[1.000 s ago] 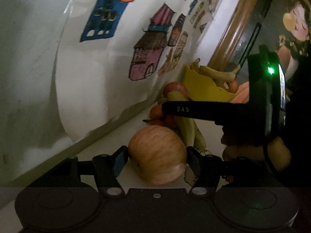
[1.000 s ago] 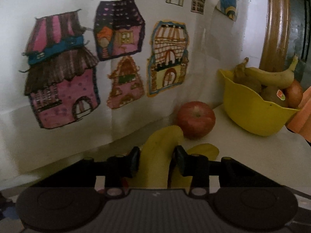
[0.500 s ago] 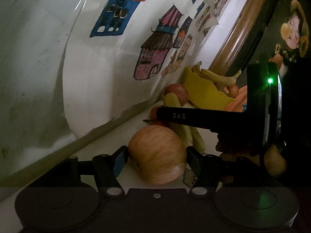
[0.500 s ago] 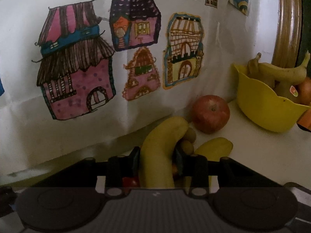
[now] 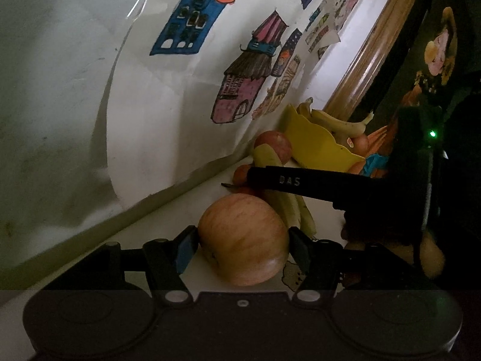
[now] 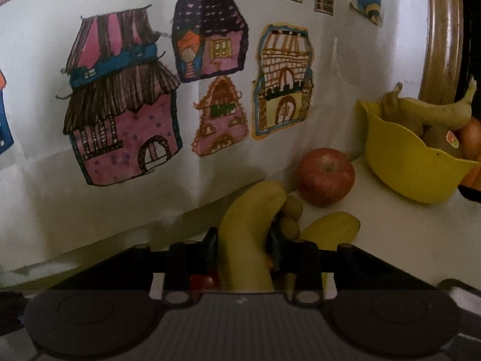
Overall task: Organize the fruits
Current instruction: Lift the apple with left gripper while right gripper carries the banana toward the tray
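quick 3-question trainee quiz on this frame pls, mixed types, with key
1. True or false: the left gripper has an apple between its fingers.
2. What does the right gripper have its closing jaws on? A) banana B) red apple C) yellow bowl
3. Fill in: the red apple lies ___ the yellow bowl, on the white surface.

Key: 1 true; 2 A; 3 outside

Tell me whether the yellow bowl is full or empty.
Partly full at least: the bowl holds a banana and round fruit. Its bottom is hidden.
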Demonstrator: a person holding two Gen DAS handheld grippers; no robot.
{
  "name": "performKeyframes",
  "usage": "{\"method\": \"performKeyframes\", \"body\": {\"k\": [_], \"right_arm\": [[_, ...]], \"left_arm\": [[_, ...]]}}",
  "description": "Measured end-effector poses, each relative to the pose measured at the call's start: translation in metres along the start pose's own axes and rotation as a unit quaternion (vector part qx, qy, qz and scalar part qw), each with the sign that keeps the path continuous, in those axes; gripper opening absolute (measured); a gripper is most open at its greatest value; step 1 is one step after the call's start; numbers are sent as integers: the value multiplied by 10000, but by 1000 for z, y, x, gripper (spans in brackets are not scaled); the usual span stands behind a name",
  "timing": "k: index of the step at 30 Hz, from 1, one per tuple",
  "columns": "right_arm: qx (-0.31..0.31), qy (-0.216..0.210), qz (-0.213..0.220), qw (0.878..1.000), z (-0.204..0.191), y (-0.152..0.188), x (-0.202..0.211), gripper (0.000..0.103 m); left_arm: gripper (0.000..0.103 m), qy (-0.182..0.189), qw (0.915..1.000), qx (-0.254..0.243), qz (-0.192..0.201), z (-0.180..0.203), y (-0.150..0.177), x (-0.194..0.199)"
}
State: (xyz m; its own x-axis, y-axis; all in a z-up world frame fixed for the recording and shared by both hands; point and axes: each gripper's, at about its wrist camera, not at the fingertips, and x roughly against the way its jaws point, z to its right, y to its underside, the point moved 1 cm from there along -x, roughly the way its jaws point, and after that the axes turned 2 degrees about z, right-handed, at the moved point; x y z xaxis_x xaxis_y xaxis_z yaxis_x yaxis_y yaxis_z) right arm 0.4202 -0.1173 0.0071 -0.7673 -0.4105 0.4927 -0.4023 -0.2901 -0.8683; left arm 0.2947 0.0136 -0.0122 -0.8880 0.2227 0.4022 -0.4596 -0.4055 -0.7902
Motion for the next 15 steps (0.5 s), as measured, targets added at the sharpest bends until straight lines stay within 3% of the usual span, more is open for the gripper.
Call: {"method": "performKeyframes", "body": {"k": [15], "right_arm": [[-141, -217, 55, 9997, 5, 3, 6, 37]], "left_arm": [[67, 8, 10000, 16, -25, 0, 0, -3]]}}
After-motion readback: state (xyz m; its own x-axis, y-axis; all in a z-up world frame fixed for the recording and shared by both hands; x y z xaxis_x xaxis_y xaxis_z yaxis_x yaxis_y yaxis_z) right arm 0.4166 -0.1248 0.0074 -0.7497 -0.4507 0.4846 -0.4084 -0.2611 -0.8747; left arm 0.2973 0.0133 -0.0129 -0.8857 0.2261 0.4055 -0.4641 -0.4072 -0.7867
